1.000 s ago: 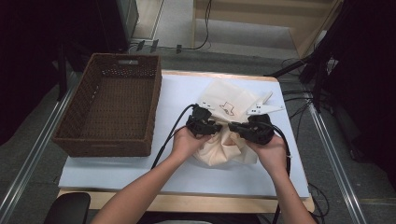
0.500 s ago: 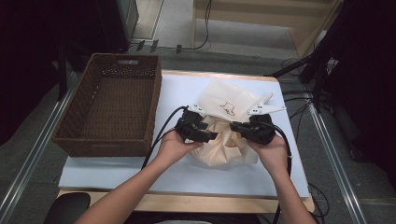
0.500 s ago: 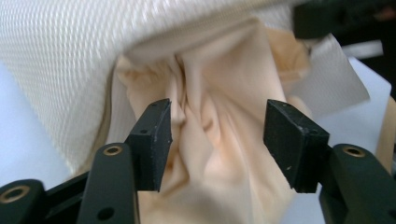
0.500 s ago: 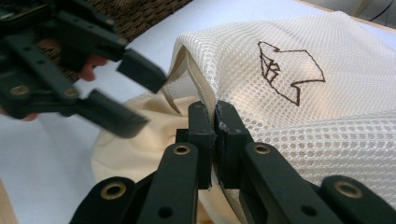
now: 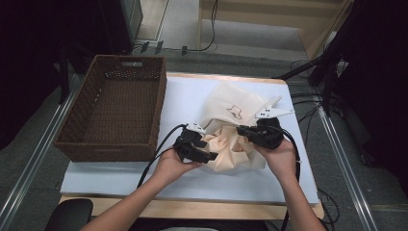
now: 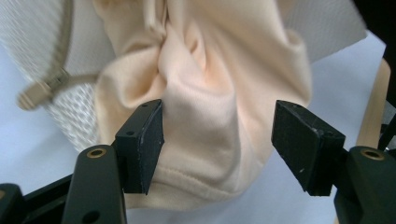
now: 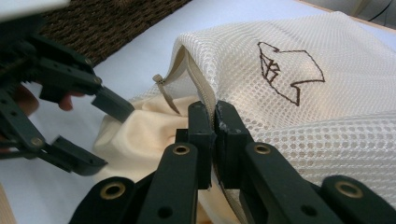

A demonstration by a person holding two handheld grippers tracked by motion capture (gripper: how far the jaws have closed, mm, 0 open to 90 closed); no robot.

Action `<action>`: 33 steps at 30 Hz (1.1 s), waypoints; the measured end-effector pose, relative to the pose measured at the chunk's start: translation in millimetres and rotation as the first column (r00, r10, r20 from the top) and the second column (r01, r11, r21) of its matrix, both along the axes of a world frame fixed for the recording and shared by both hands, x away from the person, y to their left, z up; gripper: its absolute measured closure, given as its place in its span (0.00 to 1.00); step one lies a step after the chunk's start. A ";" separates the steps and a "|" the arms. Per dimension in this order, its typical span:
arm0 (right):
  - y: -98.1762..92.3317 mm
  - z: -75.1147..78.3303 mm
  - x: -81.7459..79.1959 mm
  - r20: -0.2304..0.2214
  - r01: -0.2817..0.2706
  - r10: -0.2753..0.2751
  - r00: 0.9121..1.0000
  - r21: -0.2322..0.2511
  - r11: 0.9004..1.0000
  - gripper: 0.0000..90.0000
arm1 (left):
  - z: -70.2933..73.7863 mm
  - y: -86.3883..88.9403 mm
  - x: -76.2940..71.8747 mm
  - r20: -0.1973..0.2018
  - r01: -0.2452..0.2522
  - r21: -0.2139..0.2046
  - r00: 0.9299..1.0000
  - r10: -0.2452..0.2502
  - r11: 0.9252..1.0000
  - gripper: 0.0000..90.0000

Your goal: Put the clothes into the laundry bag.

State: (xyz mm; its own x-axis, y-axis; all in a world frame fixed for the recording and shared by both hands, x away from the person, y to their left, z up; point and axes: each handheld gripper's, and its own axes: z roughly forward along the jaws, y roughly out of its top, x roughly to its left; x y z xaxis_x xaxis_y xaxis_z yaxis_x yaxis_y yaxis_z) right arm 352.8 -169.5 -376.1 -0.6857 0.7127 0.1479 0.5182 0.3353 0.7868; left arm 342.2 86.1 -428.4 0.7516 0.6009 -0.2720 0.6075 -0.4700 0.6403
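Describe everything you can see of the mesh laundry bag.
The laundry bag is cream mesh, soft and crumpled, lying flat on the white table cover right of the wicker basket. A dark outline drawing is stitched on its top face. Its beige zipper is open, and a peach garment bulges from the mouth. The right tool is shut on the bag's edge by the zipper.
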 end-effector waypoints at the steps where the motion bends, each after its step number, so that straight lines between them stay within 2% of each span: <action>1: 0.0 0.0 0.1 0.000 0.000 0.000 1.000 0.000 1.000 0.97 | -3.6 -1.3 0.1 -0.007 0.000 -0.001 1.000 0.000 1.000 0.39; 9: 0.3 -0.5 0.1 0.004 -0.005 0.005 1.000 -0.001 1.000 0.97 | -22.4 -11.7 6.9 -0.007 -0.021 0.019 1.000 0.021 1.000 0.41; 14: 0.6 -0.9 0.0 0.000 -0.005 0.005 1.000 -0.004 1.000 0.97 | -31.4 -16.6 10.5 -0.008 -0.026 0.027 1.000 0.026 0.999 0.49; 15: 0.6 -1.0 0.0 -0.001 -0.006 0.006 1.000 -0.004 1.000 0.97 | -32.6 -16.7 10.8 0.002 -0.024 0.027 1.000 0.024 0.999 0.50; 17: 0.7 -1.5 0.4 0.002 -0.006 0.006 1.000 -0.006 1.000 0.97 | -34.0 -16.7 11.5 0.021 -0.019 0.032 1.000 0.019 0.999 0.56; 21: 1.4 -2.3 0.9 -0.003 -0.007 0.007 1.000 -0.003 1.000 0.97 | -36.4 -17.2 13.9 0.025 -0.025 0.027 0.999 0.024 0.999 0.66; 23: 2.6 -2.5 1.0 -0.005 -0.008 0.008 1.000 -0.007 1.000 0.97 | -36.9 -19.4 14.1 0.026 -0.021 0.030 0.999 0.020 0.999 0.76; 25: 3.5 -2.5 1.0 -0.004 -0.010 0.010 1.000 -0.008 1.000 0.97 | -36.4 -23.5 13.7 0.038 0.001 0.053 0.999 -0.003 0.999 0.87; 27: 4.1 -2.6 1.0 -0.005 -0.012 0.012 1.000 -0.010 1.000 0.97 | -36.0 -28.0 11.5 0.064 0.001 0.062 0.998 -0.006 0.998 0.92; 28: 4.3 -2.6 1.0 -0.005 -0.010 0.010 1.000 -0.011 1.000 0.97 | -35.3 -29.1 11.1 0.065 0.005 0.060 0.998 -0.009 0.998 0.94; 31: 4.1 -2.5 0.8 -0.005 -0.015 0.015 1.000 -0.010 1.000 0.97 | -31.4 -28.1 14.4 0.023 -0.007 0.001 1.000 0.007 1.000 0.95; 33: 4.1 -2.0 0.3 -0.004 -0.013 0.013 1.000 -0.009 1.000 0.97 | -24.7 -28.9 16.7 0.022 -0.021 -0.041 1.000 0.022 0.999 0.95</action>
State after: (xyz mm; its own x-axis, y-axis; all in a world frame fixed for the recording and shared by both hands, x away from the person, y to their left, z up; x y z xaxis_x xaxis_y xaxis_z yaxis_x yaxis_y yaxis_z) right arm 353.1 -165.4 -378.1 -0.6940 0.7053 0.1446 0.5173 0.3488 0.7815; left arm 359.0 57.2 -453.1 0.7448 0.6057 -0.2800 0.6027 -0.4305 0.6719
